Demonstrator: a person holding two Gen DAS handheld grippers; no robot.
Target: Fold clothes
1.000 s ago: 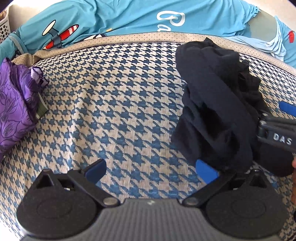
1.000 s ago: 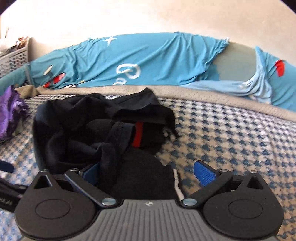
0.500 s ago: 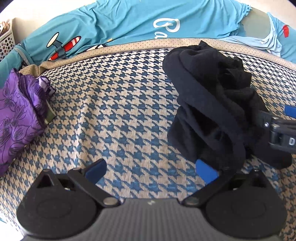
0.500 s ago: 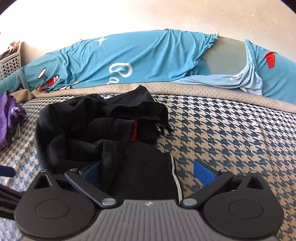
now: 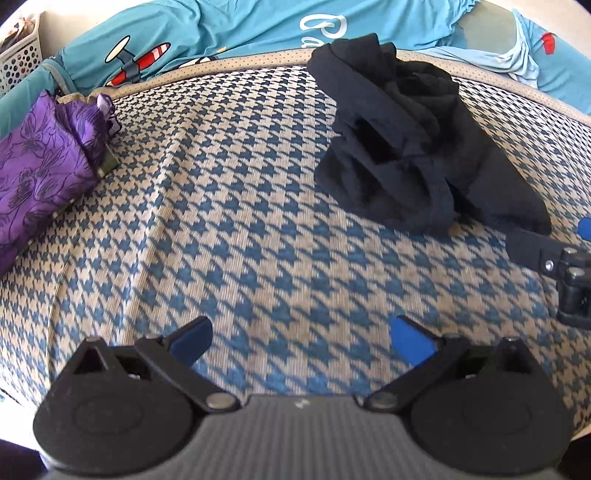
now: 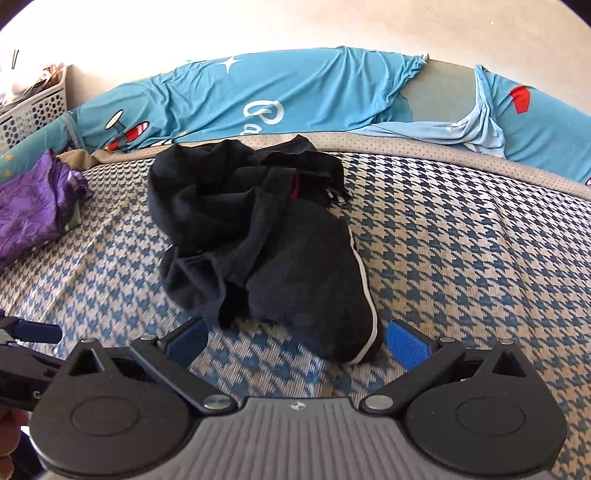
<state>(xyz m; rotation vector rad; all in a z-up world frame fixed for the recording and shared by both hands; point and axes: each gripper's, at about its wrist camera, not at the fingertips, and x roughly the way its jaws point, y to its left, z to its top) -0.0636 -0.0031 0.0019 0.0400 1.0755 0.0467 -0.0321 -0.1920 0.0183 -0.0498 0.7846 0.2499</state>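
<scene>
A crumpled black garment (image 5: 402,136) (image 6: 258,240) with a thin white stripe and a small red tag lies in a heap on the blue-and-cream houndstooth bed cover (image 5: 236,229) (image 6: 461,240). My left gripper (image 5: 301,338) is open over bare cover, well short of the heap and to its left. My right gripper (image 6: 295,341) is open too, its blue pads just in front of the garment's near end, touching nothing. The right gripper's body (image 5: 554,258) shows at the right edge of the left wrist view.
A folded purple floral garment (image 5: 40,173) (image 6: 33,214) lies at the left of the bed. Teal cartoon-print pillows (image 6: 295,96) (image 5: 229,29) line the far edge against the wall. A white perforated basket (image 6: 33,107) stands at the far left.
Both grippers have drawn back from the black garment. It was between the right gripper's fingers and against the left one's right pad; now it lies free on the cover ahead.
</scene>
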